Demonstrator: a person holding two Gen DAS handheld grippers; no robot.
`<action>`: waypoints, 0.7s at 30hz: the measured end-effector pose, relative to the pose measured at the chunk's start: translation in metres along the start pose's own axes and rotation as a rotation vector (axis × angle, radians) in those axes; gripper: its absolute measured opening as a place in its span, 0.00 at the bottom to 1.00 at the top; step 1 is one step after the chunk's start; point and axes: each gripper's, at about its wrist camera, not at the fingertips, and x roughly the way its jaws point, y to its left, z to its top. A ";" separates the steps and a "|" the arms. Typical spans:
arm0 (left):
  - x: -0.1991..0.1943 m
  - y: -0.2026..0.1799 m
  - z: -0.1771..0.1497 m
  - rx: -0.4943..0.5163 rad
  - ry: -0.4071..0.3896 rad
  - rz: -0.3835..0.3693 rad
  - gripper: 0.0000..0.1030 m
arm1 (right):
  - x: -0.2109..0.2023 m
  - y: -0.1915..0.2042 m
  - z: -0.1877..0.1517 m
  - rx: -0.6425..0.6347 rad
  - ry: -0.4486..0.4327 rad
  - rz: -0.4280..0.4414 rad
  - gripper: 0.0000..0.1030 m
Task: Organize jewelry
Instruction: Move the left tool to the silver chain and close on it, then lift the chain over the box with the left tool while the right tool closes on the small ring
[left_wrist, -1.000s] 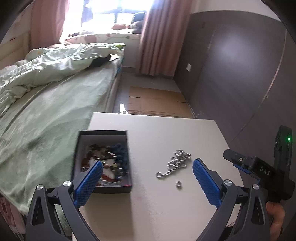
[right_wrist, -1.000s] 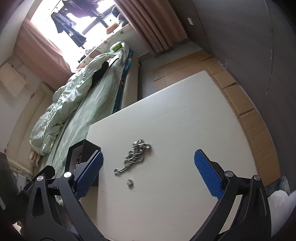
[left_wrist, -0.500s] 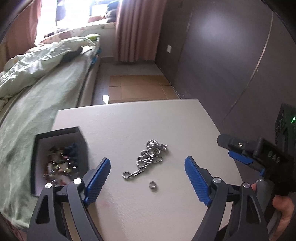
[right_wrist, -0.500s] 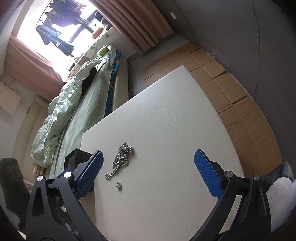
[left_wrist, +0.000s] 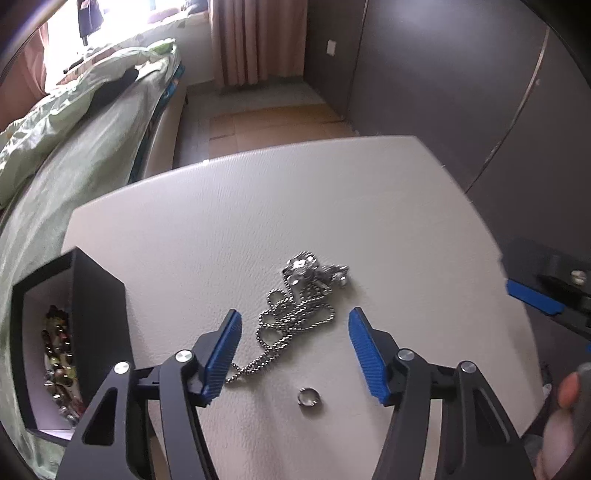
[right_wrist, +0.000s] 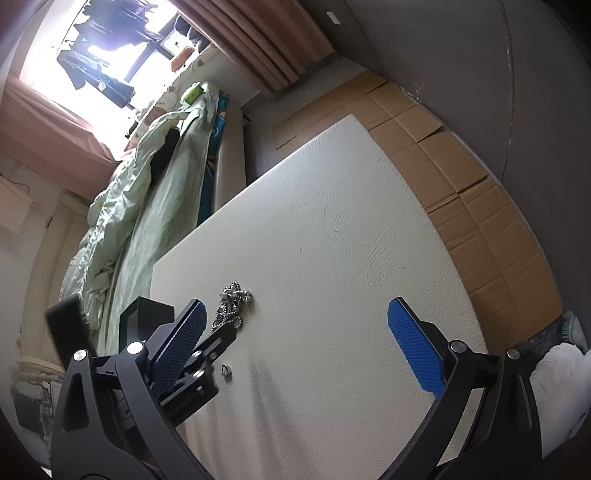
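A silver ball-chain necklace (left_wrist: 301, 301) with a pendant lies heaped on the white table (left_wrist: 258, 206). A small silver ring (left_wrist: 309, 397) lies just in front of it. My left gripper (left_wrist: 294, 326) is open, its blue pads either side of the chain's near end, just above the table. A black jewelry box (left_wrist: 77, 332) with beaded pieces inside stands at the left. My right gripper (right_wrist: 295, 336) is open and empty over the table; the chain (right_wrist: 231, 306) and ring (right_wrist: 225, 370) show by its left finger.
A bed with a green quilt (left_wrist: 74, 122) runs along the table's left side. Flattened cardboard (right_wrist: 461, 177) covers the floor beyond the table's far and right edges. Dark wardrobe panels (left_wrist: 461, 92) stand to the right.
My left gripper has swung right from the box and come down over the chain, its pads now closer together. The right gripper has drifted slightly; its view shifted.
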 end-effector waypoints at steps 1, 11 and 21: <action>0.005 0.001 -0.001 -0.004 0.011 0.000 0.50 | 0.000 0.001 0.000 -0.002 0.000 0.001 0.95; 0.000 0.001 -0.007 0.037 -0.023 0.021 0.05 | 0.006 0.004 -0.003 -0.031 0.018 -0.043 0.95; -0.072 0.011 0.004 0.018 -0.158 -0.003 0.04 | 0.014 0.023 -0.013 -0.160 0.050 -0.055 0.79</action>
